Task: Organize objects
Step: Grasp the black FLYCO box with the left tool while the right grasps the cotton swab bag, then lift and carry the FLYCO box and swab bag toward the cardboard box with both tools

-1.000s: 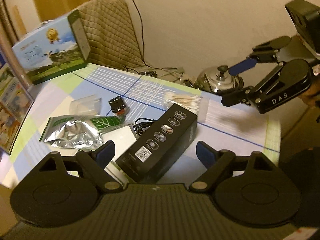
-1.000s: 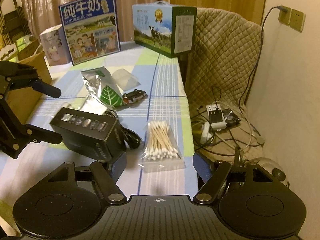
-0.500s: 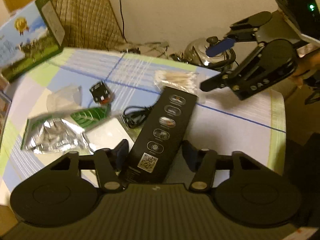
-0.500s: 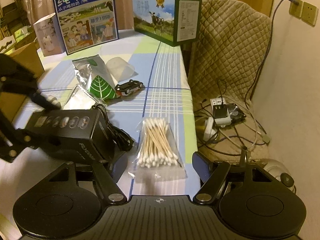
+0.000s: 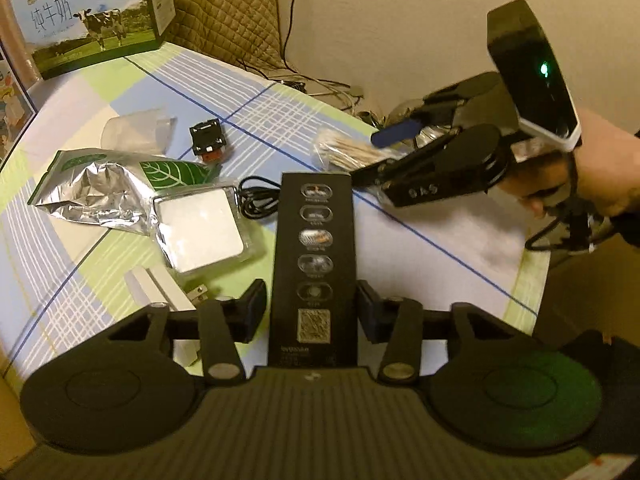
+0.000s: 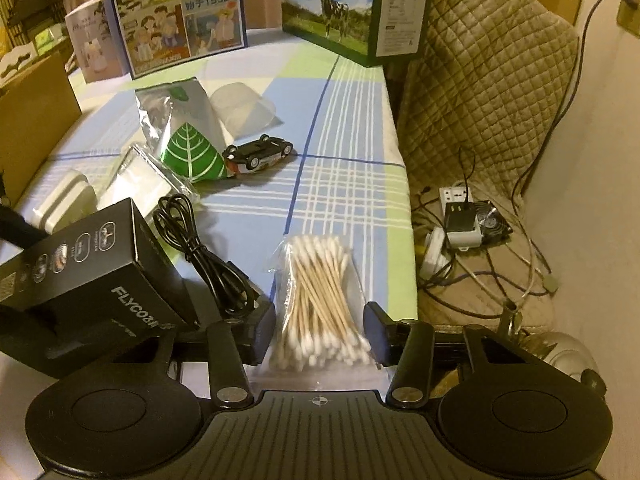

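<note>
A long black box (image 5: pixel 314 256) lies on the checked tablecloth between the fingers of my left gripper (image 5: pixel 312 306). The jaws stand close on both sides of it, a small gap showing at the left pad. The box also shows in the right wrist view (image 6: pixel 86 258). My right gripper (image 6: pixel 320 338) is open, its fingers on either side of a clear bag of cotton swabs (image 6: pixel 320 300). In the left wrist view the right gripper (image 5: pixel 384 156) hovers over the swabs (image 5: pixel 352 152).
On the table lie a silver foil pouch with a green leaf (image 5: pixel 104 184), a clear flat packet (image 5: pixel 200 226), a black cable (image 6: pixel 208 256), a toy car (image 6: pixel 260 154), a white charger (image 5: pixel 164 292) and milk cartons (image 6: pixel 356 8). The table edge (image 6: pixel 404 200) runs along the right.
My left gripper moved forward around the black box, which now lies straight between its fingers. My right gripper came down and forward over the cotton swab bag.
</note>
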Available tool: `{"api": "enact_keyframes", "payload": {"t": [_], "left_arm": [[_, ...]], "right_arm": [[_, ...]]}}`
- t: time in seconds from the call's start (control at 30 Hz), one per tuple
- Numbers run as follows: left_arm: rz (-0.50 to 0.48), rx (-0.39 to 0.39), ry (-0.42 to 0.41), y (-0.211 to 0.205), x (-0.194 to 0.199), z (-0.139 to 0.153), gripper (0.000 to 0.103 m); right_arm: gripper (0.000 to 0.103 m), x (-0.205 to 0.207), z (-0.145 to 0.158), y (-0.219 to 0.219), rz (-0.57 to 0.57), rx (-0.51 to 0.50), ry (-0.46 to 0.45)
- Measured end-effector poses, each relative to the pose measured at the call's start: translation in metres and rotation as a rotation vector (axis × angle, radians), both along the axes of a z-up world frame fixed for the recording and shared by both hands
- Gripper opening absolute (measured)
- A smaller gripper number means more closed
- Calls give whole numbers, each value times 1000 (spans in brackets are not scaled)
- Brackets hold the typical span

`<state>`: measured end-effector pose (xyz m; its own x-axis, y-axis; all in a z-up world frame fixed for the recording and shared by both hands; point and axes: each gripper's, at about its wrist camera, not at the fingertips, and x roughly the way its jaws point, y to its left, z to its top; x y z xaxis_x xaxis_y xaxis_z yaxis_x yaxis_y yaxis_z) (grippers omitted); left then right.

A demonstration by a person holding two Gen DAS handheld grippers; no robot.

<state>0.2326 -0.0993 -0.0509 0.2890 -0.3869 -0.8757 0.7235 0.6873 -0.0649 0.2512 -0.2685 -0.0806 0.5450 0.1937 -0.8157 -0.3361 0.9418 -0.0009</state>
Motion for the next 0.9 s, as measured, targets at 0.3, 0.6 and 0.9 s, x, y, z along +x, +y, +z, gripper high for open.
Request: {"api": "enact_keyframes", "payload": {"t": [0.3, 0.6, 0.9], "left_arm": [[19, 16, 21, -18, 12, -8, 40], [80, 40, 42, -13, 7, -10, 38], [150, -8, 51, 10, -16, 15, 38]], "right_arm": [[26, -20, 4, 4, -16, 15, 14], [22, -50, 27, 0, -69, 77, 2], [21, -77, 56, 5, -70, 93, -39]]}}
